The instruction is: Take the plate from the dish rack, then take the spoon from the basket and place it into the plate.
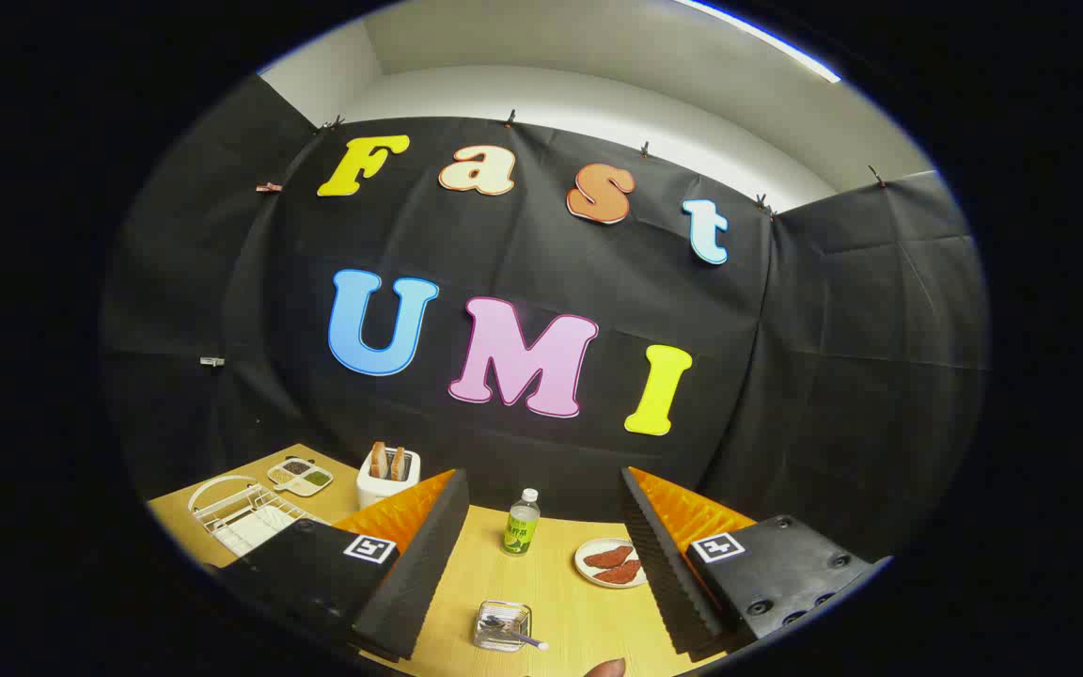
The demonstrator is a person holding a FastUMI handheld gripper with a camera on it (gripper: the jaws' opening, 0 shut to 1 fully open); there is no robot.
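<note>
Black-draped booth, wooden worktop (560, 583); claw (541, 555) held high with fingers spread wide, gripping nothing; spoon (515, 635) in basket (502, 625) between them; dish rack (245, 512) beyond the left finger, holding a plate (250, 533).

Bottle (522, 523) label too small to read, perhaps green print.
</note>
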